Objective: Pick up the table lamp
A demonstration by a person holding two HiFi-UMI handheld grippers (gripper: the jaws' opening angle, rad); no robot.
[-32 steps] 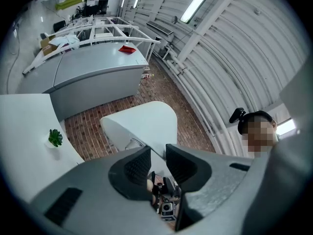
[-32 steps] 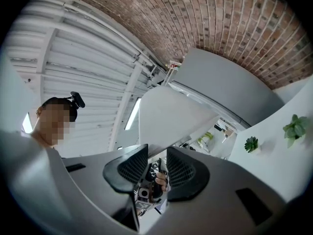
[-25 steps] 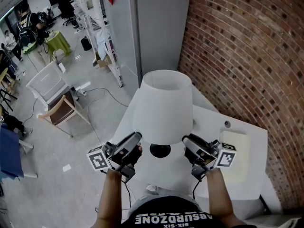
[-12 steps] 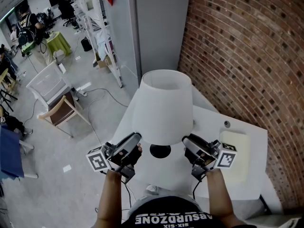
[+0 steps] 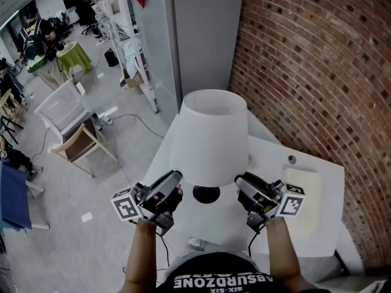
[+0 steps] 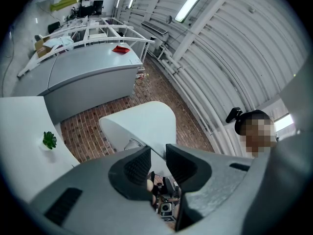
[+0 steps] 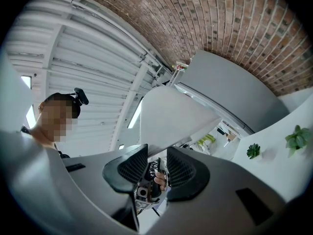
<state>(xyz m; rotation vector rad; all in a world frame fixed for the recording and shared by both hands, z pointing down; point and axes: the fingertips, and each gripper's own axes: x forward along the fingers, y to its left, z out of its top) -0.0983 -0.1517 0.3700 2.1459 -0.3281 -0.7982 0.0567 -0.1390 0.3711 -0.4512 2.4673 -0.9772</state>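
The table lamp has a tall white conical shade [image 5: 211, 136] and a black round base [image 5: 206, 193] that shows under it, above the white table [image 5: 278, 154]. Whether the base rests on the table I cannot tell. My left gripper [image 5: 176, 180] is shut on the shade's lower rim at its left side, and my right gripper [image 5: 242, 182] is shut on the rim at its right side. In the left gripper view the shade [image 6: 142, 124] runs down between the two dark pads [image 6: 135, 166]. The right gripper view shows the shade [image 7: 171, 114] wedged between its pads [image 7: 182, 169] too.
A brick wall [image 5: 317, 72] runs along the right. A cream rectangular pad [image 5: 303, 203] lies on the table at the right. A grey cabinet [image 5: 195, 35] stands behind the lamp. On the floor at the left are a wooden chair [image 5: 78, 144] and loose cables.
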